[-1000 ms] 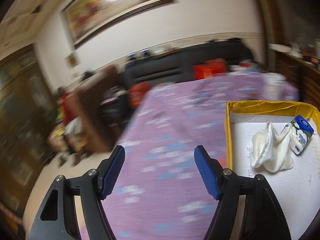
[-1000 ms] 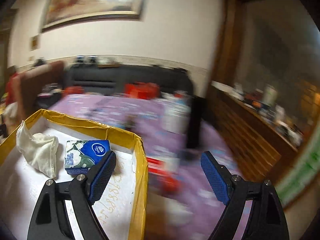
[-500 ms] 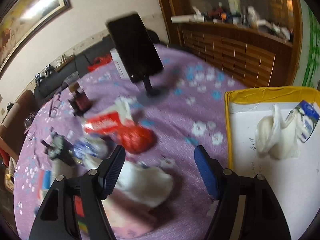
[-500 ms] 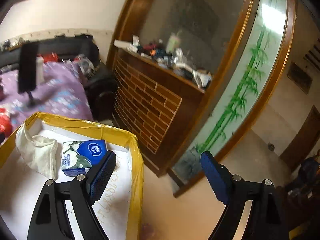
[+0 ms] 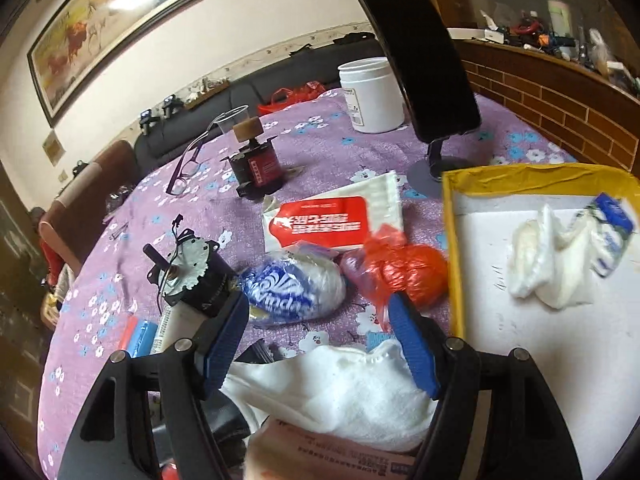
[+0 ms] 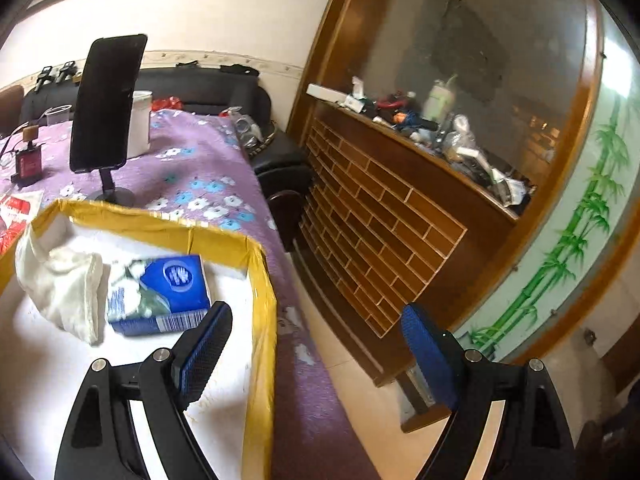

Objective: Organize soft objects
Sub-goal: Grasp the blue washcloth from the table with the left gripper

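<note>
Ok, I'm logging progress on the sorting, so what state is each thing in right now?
yellow-rimmed box: open, partly filled
crumpled white cloth: in the box
blue tissue pack: in the box, beside the cloth
white towel: on the table, under the left hand-held gripper, not gripped
red plastic bag: on the table
right hand-held gripper: open, empty

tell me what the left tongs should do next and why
Probably ease the left tongs down and close on the white cloth: they stand open with it right below, unheld, while the yellow-rimmed box beside already holds a cloth and tissue pack.
</note>
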Tool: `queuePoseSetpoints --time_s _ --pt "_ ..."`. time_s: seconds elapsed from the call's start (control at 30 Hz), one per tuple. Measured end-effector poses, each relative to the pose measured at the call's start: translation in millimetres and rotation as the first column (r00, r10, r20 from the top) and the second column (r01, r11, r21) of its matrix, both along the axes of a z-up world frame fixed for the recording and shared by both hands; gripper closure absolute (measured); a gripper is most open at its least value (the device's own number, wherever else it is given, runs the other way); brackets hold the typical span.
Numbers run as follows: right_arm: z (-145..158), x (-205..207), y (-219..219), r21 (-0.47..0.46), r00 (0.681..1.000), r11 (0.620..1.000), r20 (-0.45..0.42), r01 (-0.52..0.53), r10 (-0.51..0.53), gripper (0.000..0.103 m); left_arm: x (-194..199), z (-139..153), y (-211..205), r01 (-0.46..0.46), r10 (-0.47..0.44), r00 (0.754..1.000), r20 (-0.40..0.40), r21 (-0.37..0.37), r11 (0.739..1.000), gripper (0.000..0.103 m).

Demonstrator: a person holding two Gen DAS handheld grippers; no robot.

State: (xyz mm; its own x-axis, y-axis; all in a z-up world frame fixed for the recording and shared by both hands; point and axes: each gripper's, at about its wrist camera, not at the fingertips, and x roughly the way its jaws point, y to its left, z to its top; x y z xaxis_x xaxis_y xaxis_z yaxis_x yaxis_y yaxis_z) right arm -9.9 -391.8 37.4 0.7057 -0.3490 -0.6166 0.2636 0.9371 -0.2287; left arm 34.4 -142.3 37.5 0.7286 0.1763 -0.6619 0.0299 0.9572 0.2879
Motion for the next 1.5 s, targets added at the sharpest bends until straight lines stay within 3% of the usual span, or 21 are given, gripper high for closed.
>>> queuePoseSetpoints --time_s 0.03,0.13,0.2,0.37,0.47,0.57,0.63,0.73,0.8,0.93,1.0,1.1,1.13,1.17,1.33,1.47,1.5 --pt "-0.1 -2.6 -8.1 0.039 1.000 0.999 -0.010 0.010 -0.010 0.013 -2.8 4.8 -1.7 0.022 -0.022 1.000 -0.001 0.014 1.000 0.031" --pt "15.6 -19.3 -19.6 0.023 0.998 0.998 0.015 0.063 -0.064 0.013 -19.2 19.7 -14.3 0.102 -0.103 0.995 0.006 0.068 0.992 0.020" --pt "31.8 -30.9 -20.1 0.005 0.997 0.998 0.026 0.070 -0.070 0.013 -27.9 30.1 -19.7 0.179 -0.178 0.984 -0.032 0.047 0.983 0.017" --pt "80.1 -65.2 -3.9 0.068 0.996 0.998 0.092 -0.006 -0.001 0.012 -47.7 55.8 -11.9 0.346 -0.364 0.924 -0.114 -0.152 0.926 0.017" --pt "97.5 -73.1 18.8 0.183 0.992 0.978 0.104 -0.096 0.078 0.011 -50.3 71.3 0.5 0.383 -0.424 0.895 -0.136 -0.248 0.890 0.017" --pt "104.9 -72.9 42.6 0.318 0.984 0.933 0.101 -0.171 0.146 0.010 -48.8 96.8 26.6 0.394 -0.462 0.878 -0.122 -0.363 0.844 0.017" --pt "108.3 -72.0 62.0 0.409 0.966 0.875 0.108 -0.259 0.235 0.010 -46.9 115.2 49.8 0.387 -0.485 0.867 -0.116 -0.458 0.800 0.017" --pt "111.4 -74.2 93.7 0.488 0.932 0.797 0.119 -0.356 0.343 0.010 -47.4 132.3 88.6 0.351 -0.501 0.856 -0.130 -0.567 0.745 0.017" --pt "109.5 -76.5 112.0 0.497 0.914 0.773 0.117 -0.393 0.390 0.010 -53.9 136.4 112.4 0.331 -0.493 0.861 -0.128 -0.594 0.733 0.017" --pt "98.2 -78.7 149.0 0.508 0.869 0.729 0.084 -0.459 0.488 0.010 -77.4 124.4 164.6 0.266 -0.464 0.865 -0.189 -0.612 0.745 0.017" --pt "92.1 -80.0 163.9 0.525 0.841 0.698 0.068 -0.487 0.536 0.010 -88.6 112.2 179.8 0.249 -0.470 0.849 -0.241 -0.603 0.758 0.017" --pt "82.3 -80.2 185.1 0.540 0.801 0.664 0.033 -0.517 0.597 0.010 -113.8 78.4 189.0 0.246 -0.523 0.775 -0.354 -0.594 0.766 0.017" --pt "79.2 -79.5 191.5 0.544 0.789 0.654 0.023 -0.525 0.614 0.010 -124.9 61.4 187.1 0.238 -0.526 0.749 -0.404 -0.576 0.782 0.017" --pt "76.0 -78.4 198.1 0.548 0.778 0.646 0.014 -0.531 0.628 0.010 -132.3 50.6 185.8 0.233 -0.526 0.736 -0.427 -0.570 0.788 0.017" --pt "69.2 -75.0 214.4 0.556 0.736 0.614 -0.005 -0.560 0.676 0.010 -143.5 2.4 168.9 0.193 -0.484 0.733 -0.478 -0.536 0.822 0.018" --pt "62.8 -73.6 229.1 0.550 0.702 0.604 -0.043 -0.577 0.711 0.010 -146.5 -22.5 151.7 0.231 -0.461 0.733 -0.500 -0.455 0.860 0.042" --pt "61.9 -74.0 232.1 0.546 0.696 0.602 -0.048 -0.583 0.717 0.010 -148.5 -21.7 148.7 0.249 -0.456 0.748 -0.482 -0.433 0.866 0.043"
